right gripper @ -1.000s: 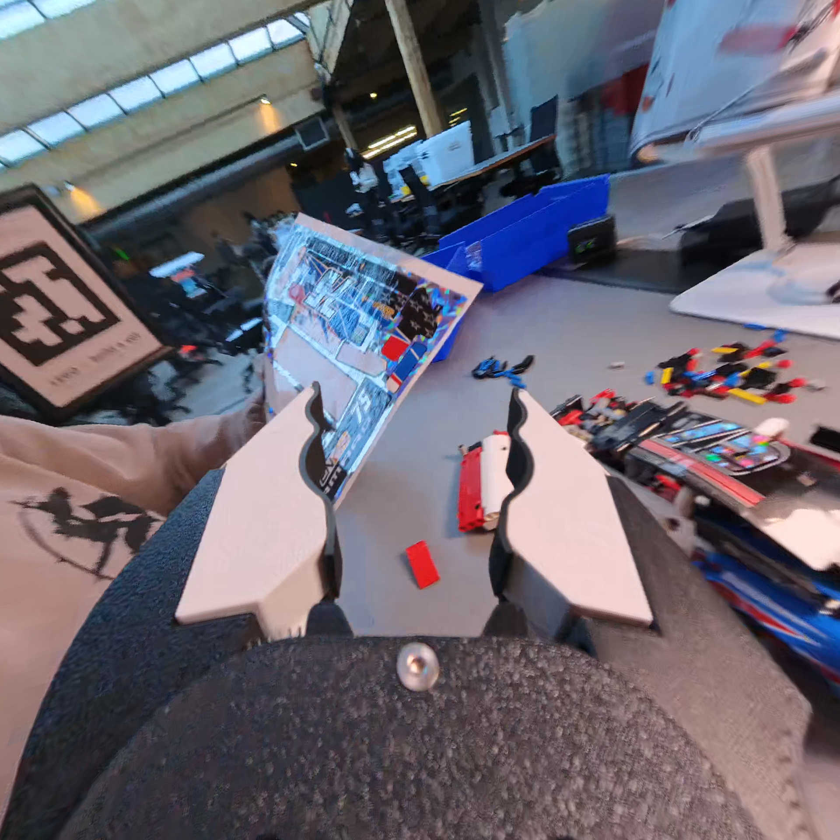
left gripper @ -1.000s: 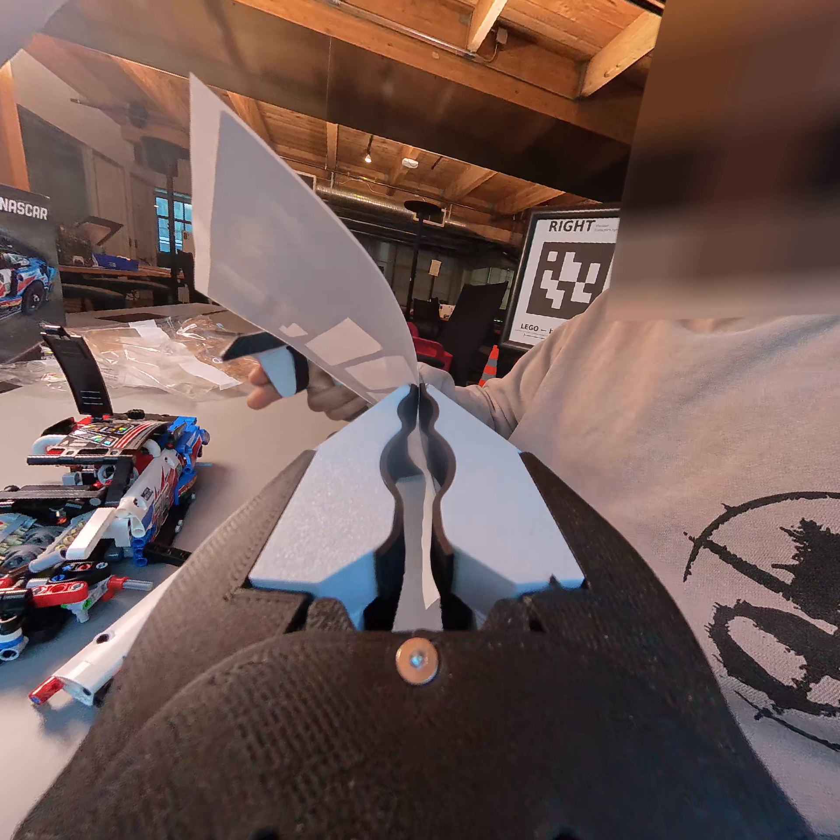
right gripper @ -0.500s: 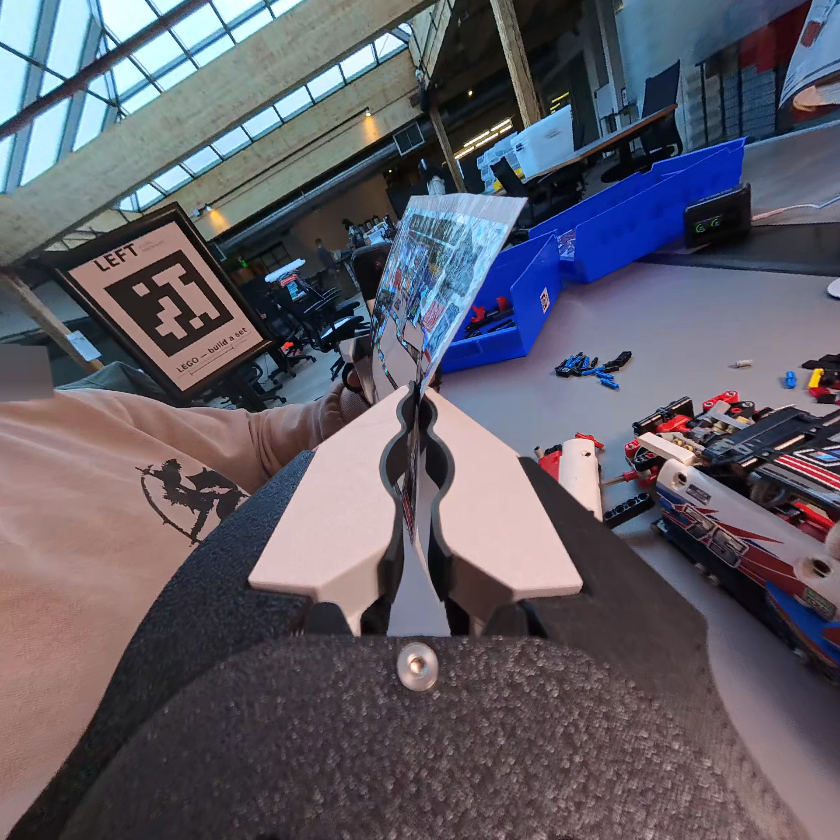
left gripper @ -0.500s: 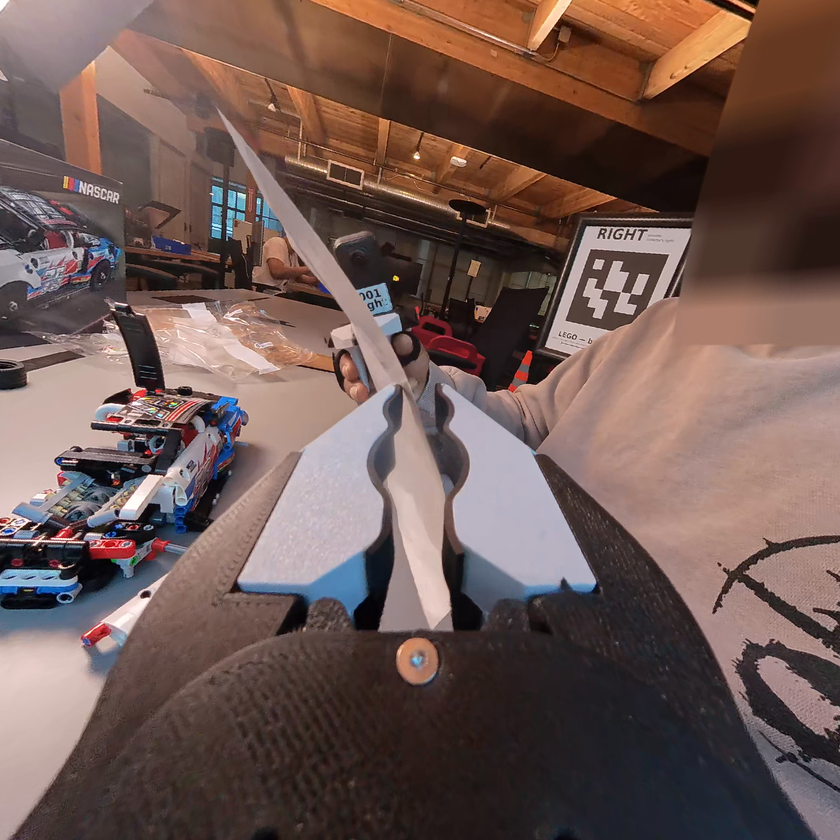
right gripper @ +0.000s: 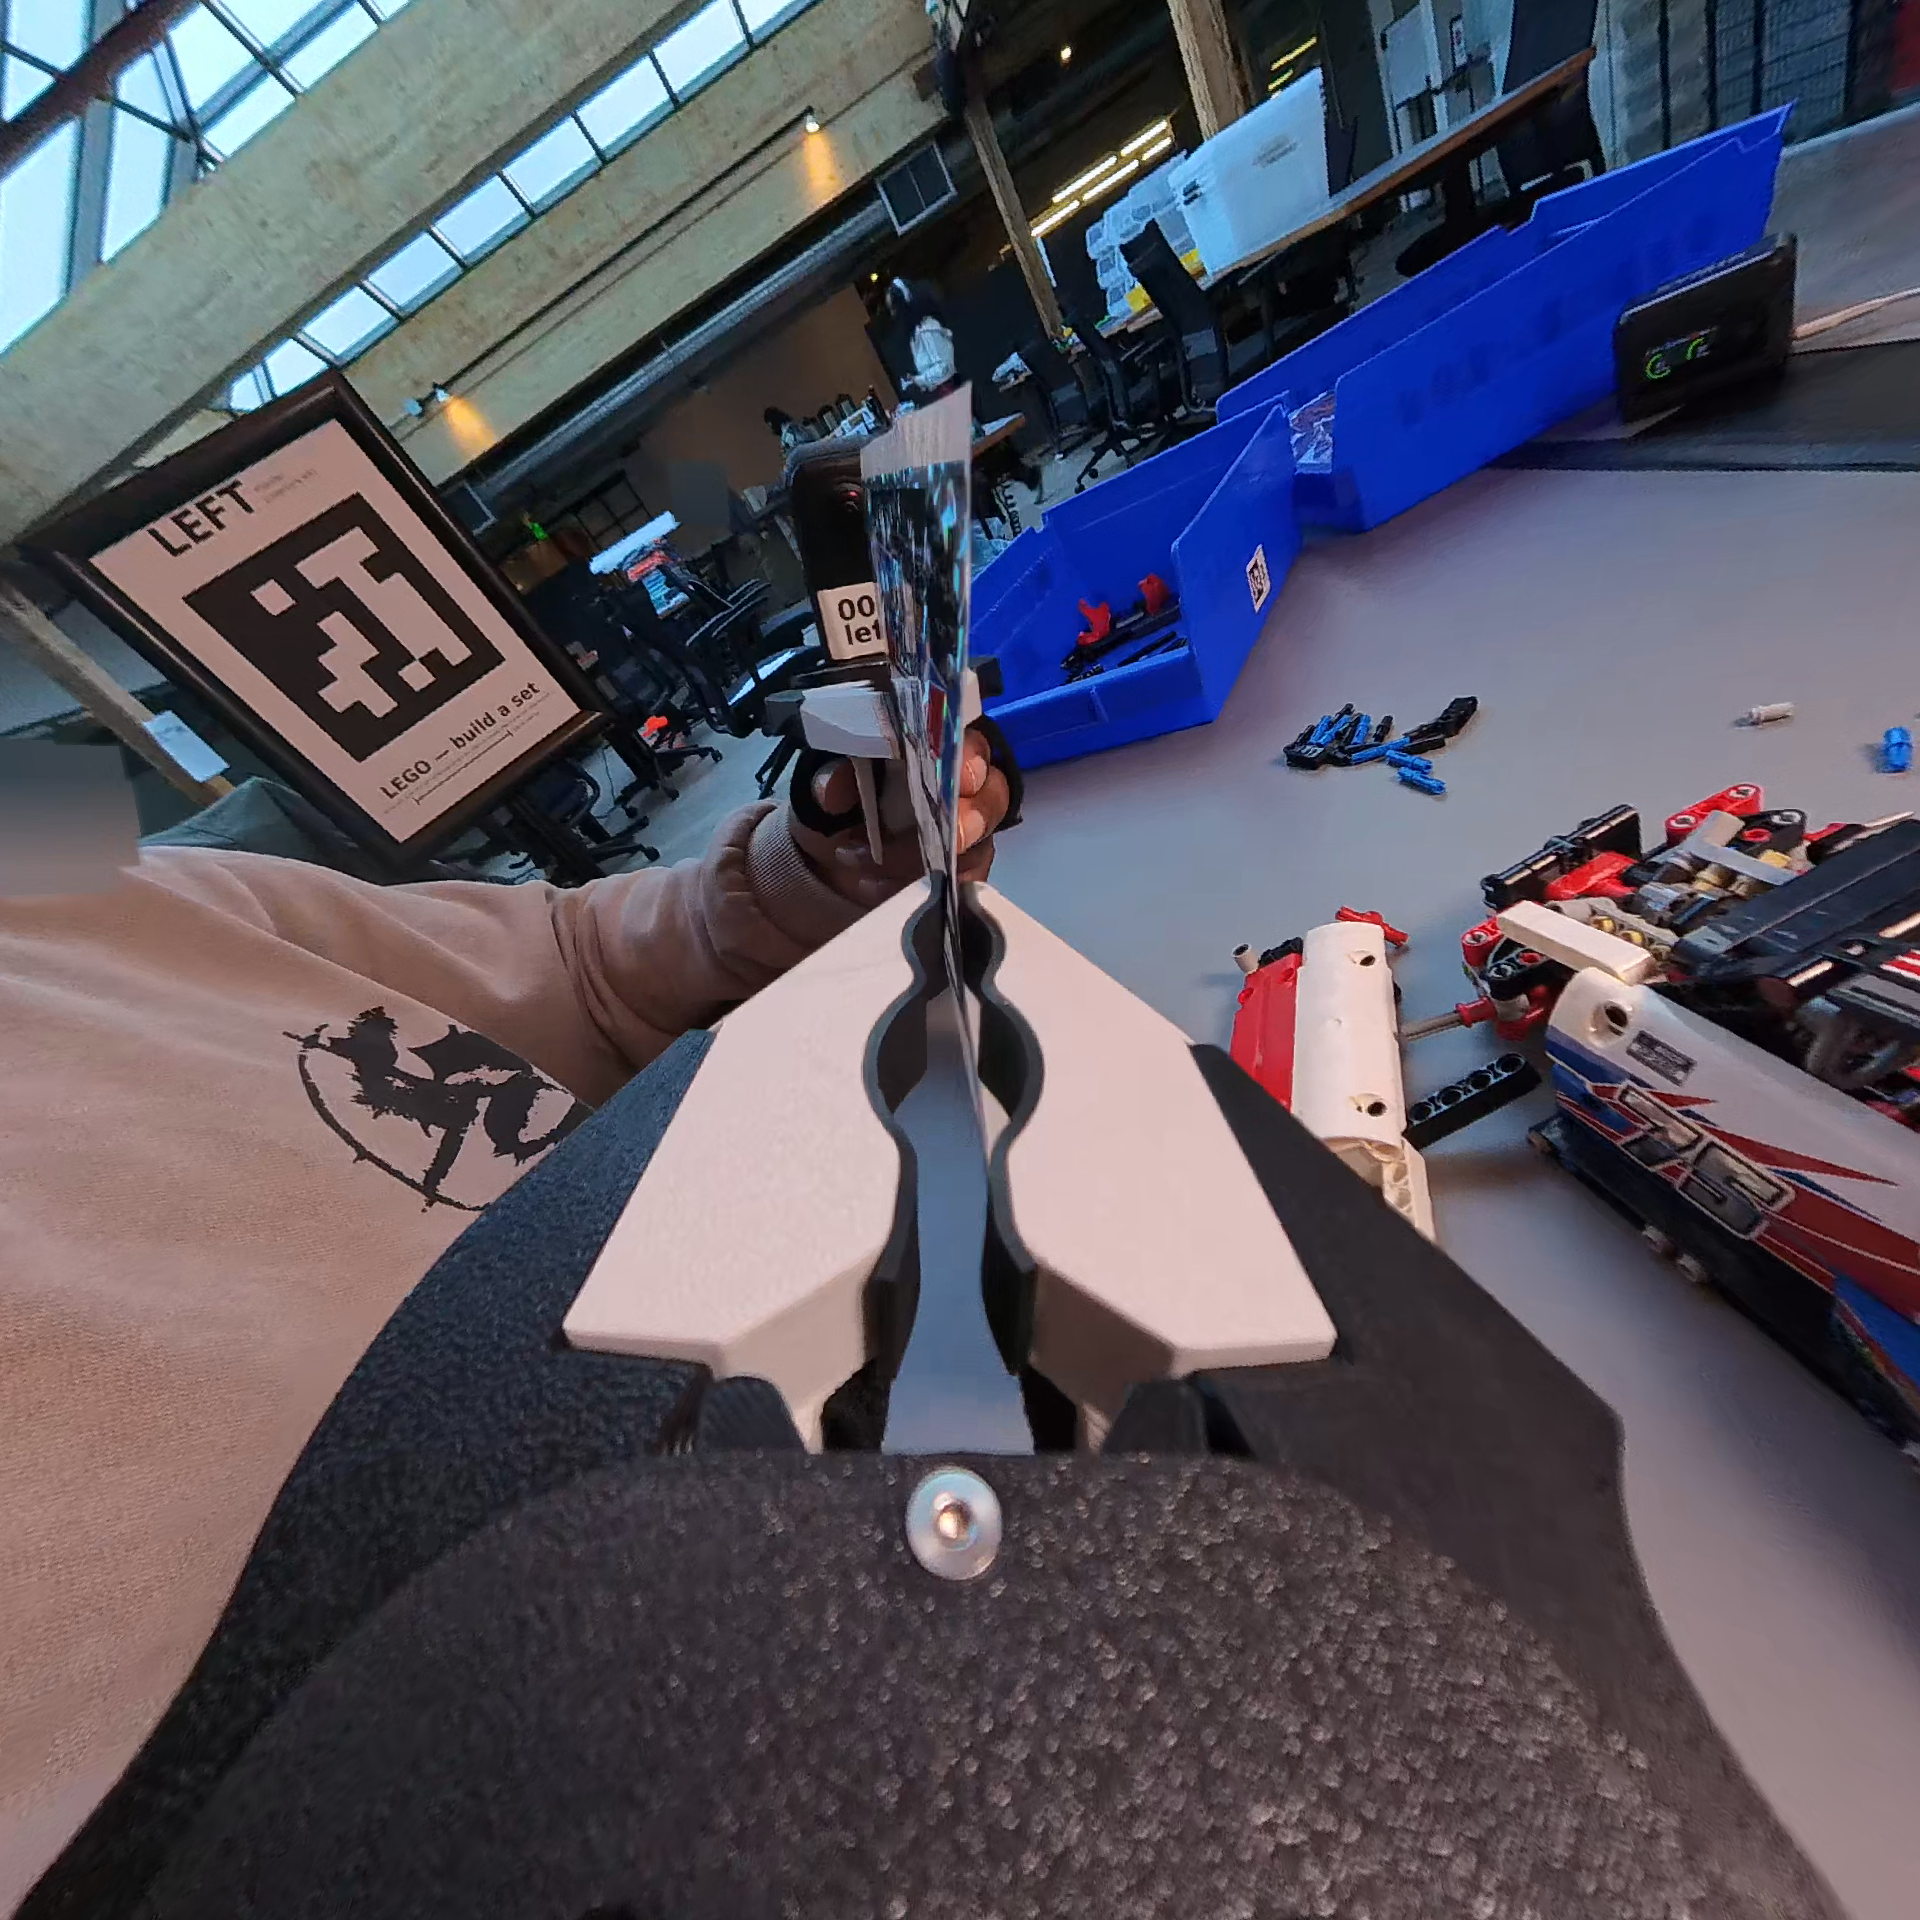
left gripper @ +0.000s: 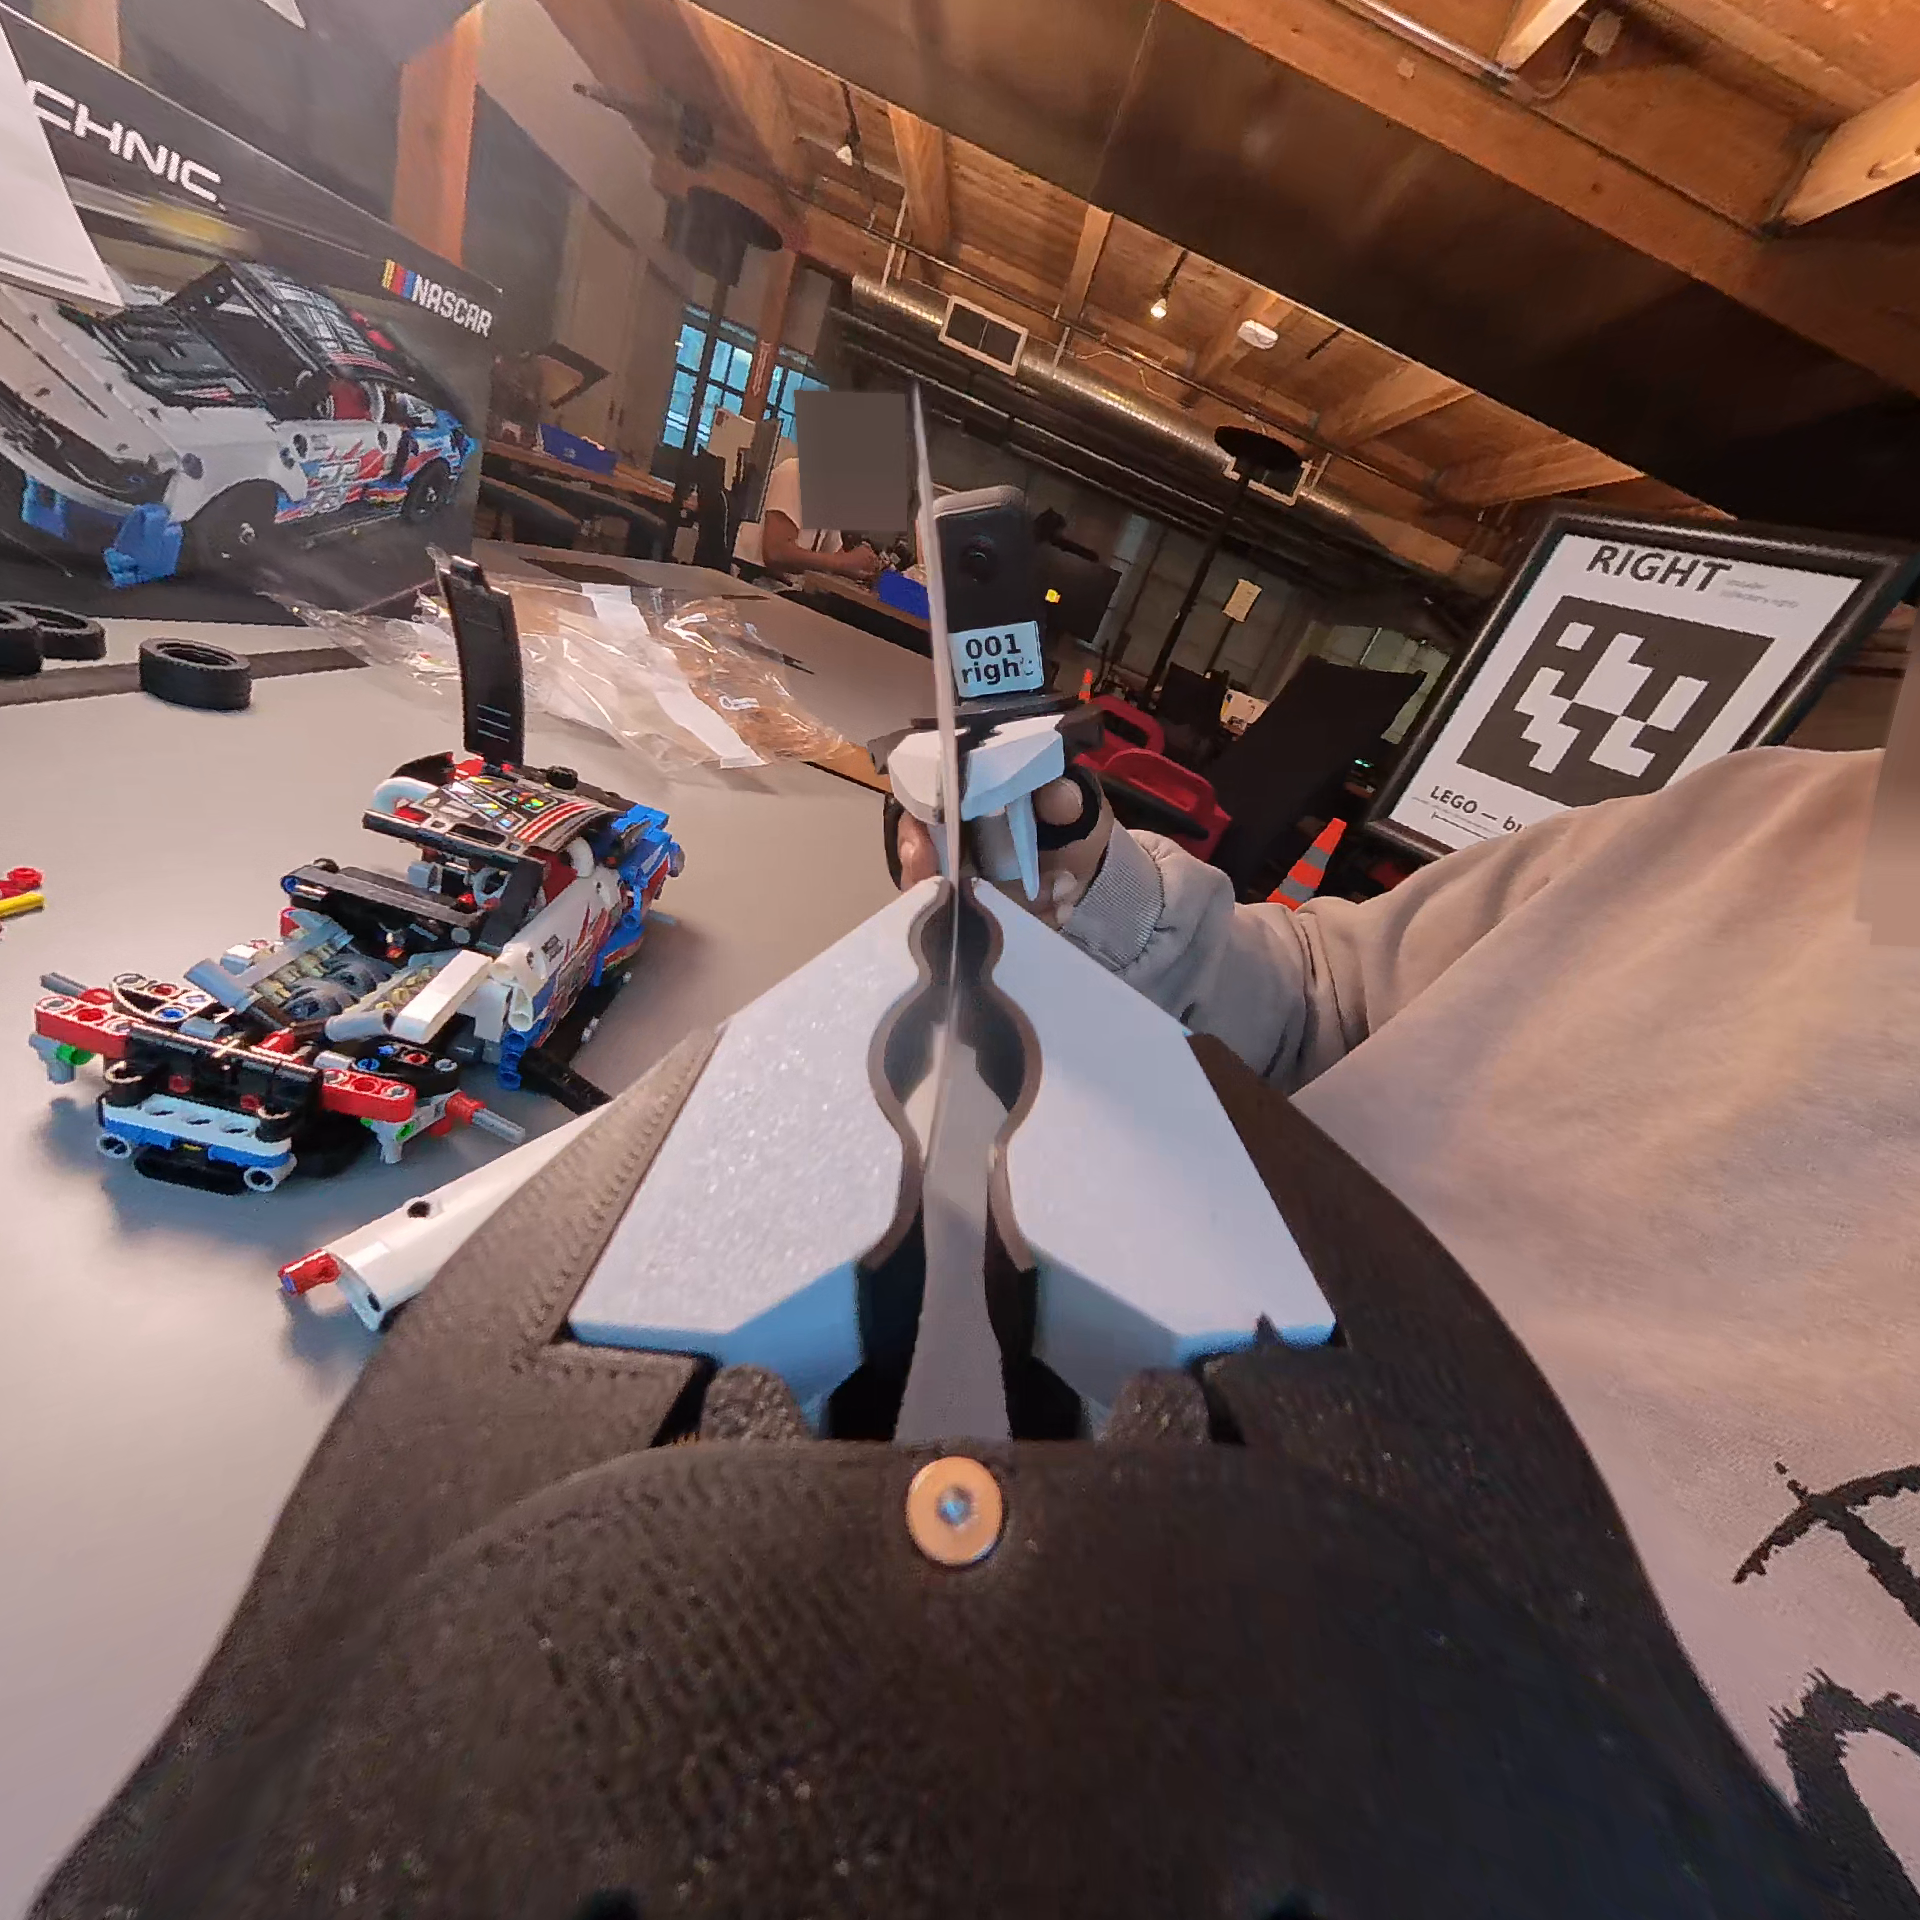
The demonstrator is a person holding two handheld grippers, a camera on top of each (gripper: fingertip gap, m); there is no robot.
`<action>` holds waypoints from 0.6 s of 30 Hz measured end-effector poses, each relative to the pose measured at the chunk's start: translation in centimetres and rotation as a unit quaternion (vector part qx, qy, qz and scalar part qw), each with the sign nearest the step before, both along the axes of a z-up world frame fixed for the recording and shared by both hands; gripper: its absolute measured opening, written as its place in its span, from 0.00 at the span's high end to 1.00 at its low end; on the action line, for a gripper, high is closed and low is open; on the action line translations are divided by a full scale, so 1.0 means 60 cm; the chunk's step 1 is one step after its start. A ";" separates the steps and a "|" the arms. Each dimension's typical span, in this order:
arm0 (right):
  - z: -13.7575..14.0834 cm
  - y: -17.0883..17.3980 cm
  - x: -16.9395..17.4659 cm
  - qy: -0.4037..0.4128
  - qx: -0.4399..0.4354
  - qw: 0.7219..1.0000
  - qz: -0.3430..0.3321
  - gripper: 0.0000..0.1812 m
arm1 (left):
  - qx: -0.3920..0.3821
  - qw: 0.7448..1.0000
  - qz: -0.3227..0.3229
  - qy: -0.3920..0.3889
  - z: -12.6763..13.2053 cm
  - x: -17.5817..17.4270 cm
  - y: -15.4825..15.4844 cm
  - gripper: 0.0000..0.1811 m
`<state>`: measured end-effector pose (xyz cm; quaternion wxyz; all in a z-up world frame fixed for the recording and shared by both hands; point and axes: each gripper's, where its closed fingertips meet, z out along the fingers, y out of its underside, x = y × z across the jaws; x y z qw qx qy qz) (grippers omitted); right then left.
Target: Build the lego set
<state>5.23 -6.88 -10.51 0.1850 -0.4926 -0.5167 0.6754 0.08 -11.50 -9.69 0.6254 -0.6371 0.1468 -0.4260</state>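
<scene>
A sticker sheet [left gripper: 932, 623] stands on edge between both grippers, held above the table. My left gripper [left gripper: 951, 896] is shut on one edge of it. My right gripper [right gripper: 948, 894] is shut on the opposite edge; the sheet's printed side [right gripper: 928, 582] shows in the right wrist view. Each gripper shows facing the other: the right one [left gripper: 971, 774] in the left wrist view, the left one [right gripper: 883, 722] in the right wrist view. The partly built lego race car [left gripper: 353, 966] lies on the grey table [left gripper: 156, 1455], also in the right wrist view [right gripper: 1714, 1049]. A loose white and red body panel [right gripper: 1340, 1039] lies beside it.
Blue bins [right gripper: 1195, 582] stand at the back of the table, with loose blue and black pins [right gripper: 1371, 732] in front. The set's box [left gripper: 239, 395], tyres [left gripper: 192, 670] and plastic bags [left gripper: 665, 675] lie behind the car. A person's sleeve and torso [left gripper: 1558, 1039] are close by. About 8 cm separates my left fingertips from my right. Both grippers' tips are roughly 20 cm from the partly built lego race car [left gripper: 353, 966].
My right gripper was open and apart from the sheet; it has closed on the sheet's free edge. The sheet has turned from face-on to edge-on between the two grippers.
</scene>
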 end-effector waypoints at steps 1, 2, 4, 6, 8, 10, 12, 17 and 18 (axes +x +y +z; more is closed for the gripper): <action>0.002 0.005 -0.001 0.006 0.006 1.000 -0.010 0.99 | -0.004 1.000 -0.002 -0.006 0.000 0.000 0.000 1.00; 0.007 0.012 -0.002 0.017 0.019 0.999 -0.023 0.96 | -0.007 1.000 -0.003 -0.011 0.000 -0.001 0.000 1.00; 0.026 0.026 -0.002 0.054 0.059 0.995 -0.058 0.93 | -0.015 1.000 -0.005 -0.023 0.000 -0.001 0.001 1.00; 0.044 0.035 -0.003 0.087 0.118 0.985 -0.090 0.91 | -0.024 0.999 -0.013 -0.035 -0.002 0.001 0.002 1.00; 0.049 0.030 -0.007 0.099 0.175 0.975 -0.099 0.94 | -0.033 0.999 -0.021 -0.037 -0.006 0.006 0.004 1.00; 0.048 0.011 -0.008 0.089 0.172 0.979 -0.067 1.00 | -0.041 0.999 -0.016 -0.024 -0.014 0.008 0.008 1.00; 0.055 -0.007 -0.002 0.072 0.126 0.989 -0.018 1.00 | -0.035 0.999 0.002 0.001 -0.012 -0.001 0.011 0.98; 0.059 -0.039 0.027 -0.006 0.037 0.994 0.105 1.00 | 0.009 0.990 0.032 0.136 0.053 -0.030 -0.007 0.78; 0.058 -0.043 0.029 -0.022 0.025 0.993 0.117 1.00 | 0.012 0.984 0.023 0.176 0.063 -0.024 -0.013 0.77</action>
